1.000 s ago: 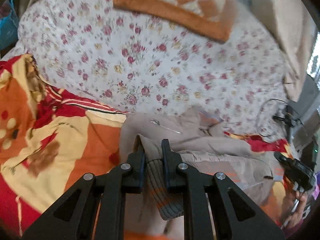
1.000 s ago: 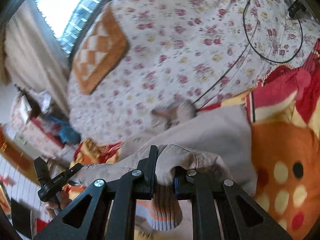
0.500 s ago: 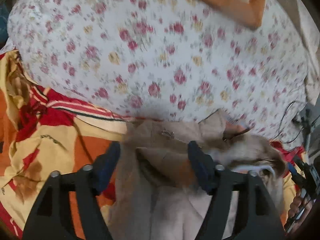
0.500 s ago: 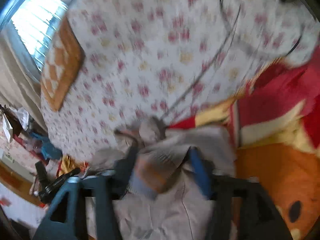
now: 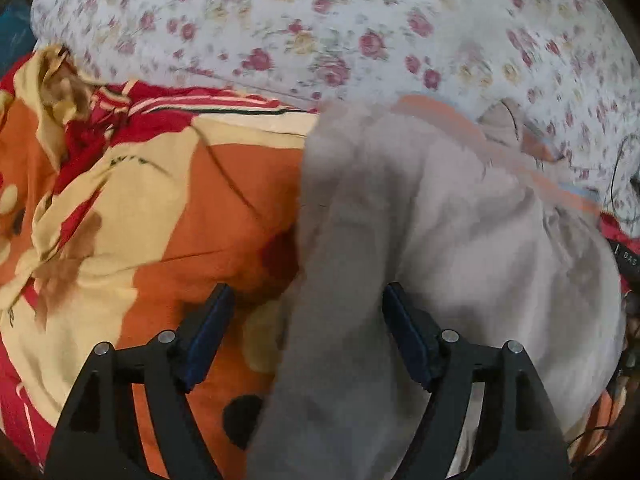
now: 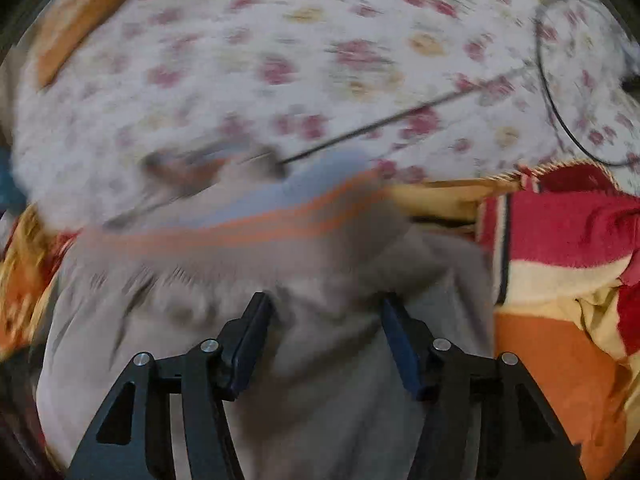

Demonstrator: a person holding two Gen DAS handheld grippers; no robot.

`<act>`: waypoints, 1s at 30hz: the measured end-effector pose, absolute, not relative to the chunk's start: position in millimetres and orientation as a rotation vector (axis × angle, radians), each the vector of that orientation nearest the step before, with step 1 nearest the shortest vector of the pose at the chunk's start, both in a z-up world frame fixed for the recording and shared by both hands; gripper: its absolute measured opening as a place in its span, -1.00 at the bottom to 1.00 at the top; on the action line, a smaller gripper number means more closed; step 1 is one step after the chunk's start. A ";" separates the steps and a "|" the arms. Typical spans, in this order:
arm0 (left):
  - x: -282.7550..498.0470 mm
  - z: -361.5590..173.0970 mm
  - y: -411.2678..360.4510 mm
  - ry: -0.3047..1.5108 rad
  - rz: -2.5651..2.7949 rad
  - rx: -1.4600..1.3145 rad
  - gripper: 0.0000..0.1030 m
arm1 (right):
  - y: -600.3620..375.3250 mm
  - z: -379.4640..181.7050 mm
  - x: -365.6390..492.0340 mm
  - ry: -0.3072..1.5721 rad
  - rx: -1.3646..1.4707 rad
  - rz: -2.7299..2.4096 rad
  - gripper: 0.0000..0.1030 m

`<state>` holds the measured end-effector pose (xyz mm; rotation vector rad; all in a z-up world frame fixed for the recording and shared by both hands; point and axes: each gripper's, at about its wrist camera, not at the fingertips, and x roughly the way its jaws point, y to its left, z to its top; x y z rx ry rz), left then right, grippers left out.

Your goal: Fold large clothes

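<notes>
Just let go of the jacket (image 5: 460, 240): left gripper (image 5: 304, 340) opening, right gripper (image 6: 326, 340) closing, apparently empty; fold laid.

i'm working in a home bedroom, on a bed. a white floral bedsheet (image 5: 320, 32) covers the mattress toward its far edge, and a thick orange, red and cream blanket (image 5: 152, 208) lies rumpled across the near side. an orange checked cushion (image 6: 80, 12) sits at the far left corner in my right wrist view. a thin black cable (image 6: 548, 92) loops loosely over the sheet near the right edge. a soft beige garment (image 5: 440, 240) is spread on the bedding. everything is soft household fabric.
</notes>
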<state>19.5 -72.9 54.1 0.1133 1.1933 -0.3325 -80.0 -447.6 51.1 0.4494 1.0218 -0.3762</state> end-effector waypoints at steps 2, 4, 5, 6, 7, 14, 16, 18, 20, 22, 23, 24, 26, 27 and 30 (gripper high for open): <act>18.5 68.8 -61.8 1.165 -0.341 0.105 0.49 | -451.4 61.0 -84.0 1.000 0.473 -0.378 0.18; 12.9 81.8 -52.8 1.142 -0.344 0.106 0.49 | -448.4 80.4 -98.3 0.969 0.443 -0.367 0.21; 8.9 86.4 -49.5 1.139 -0.354 0.101 0.49 | -448.1 87.6 -105.9 0.959 0.434 -0.368 0.34; 3.2 89.8 -46.5 1.136 -0.377 0.093 0.49 | -449.2 94.7 -114.5 0.946 0.432 -0.367 0.42; -2.3 90.7 -45.0 1.136 -0.395 0.091 0.50 | -451.5 101.4 -123.6 0.934 0.429 -0.369 0.55; -9.3 63.4 -41.2 1.157 -0.409 0.065 0.51 | -476.9 80.6 -104.6 0.992 0.448 -0.406 0.60; -2.7 52.7 -40.5 1.188 -0.408 0.036 0.51 | -472.9 61.6 -82.2 1.069 0.474 -0.357 0.56; 0.8 49.9 -42.1 1.189 -0.406 0.024 0.51 | -465.5 57.6 -68.6 1.088 0.421 -0.336 -0.07; 2.4 51.2 -45.4 1.168 -0.401 0.034 0.51 | -459.3 63.9 -61.5 1.060 0.348 -0.329 -0.79; 5.1 51.7 -49.9 1.144 -0.391 0.047 0.57 | -466.7 66.9 -62.3 1.010 0.325 -0.390 -0.83; 7.0 51.2 -52.1 1.131 -0.387 0.052 0.64 | -473.1 62.0 -62.5 1.017 0.329 -0.434 -0.82; 8.6 50.7 -55.4 1.116 -0.382 0.062 0.64 | -479.7 54.0 -61.8 1.038 0.348 -0.468 -0.82; 10.0 50.1 -58.0 1.111 -0.373 0.084 0.64 | -483.2 39.9 -60.6 1.071 0.396 -0.479 -0.77; 9.5 50.5 -57.4 1.111 -0.371 0.091 0.64 | -479.8 41.8 -61.1 1.064 0.384 -0.481 -0.71; 7.2 54.8 -51.4 1.104 -0.362 0.085 0.64 | -465.7 75.2 -82.1 1.001 0.431 -0.443 -0.14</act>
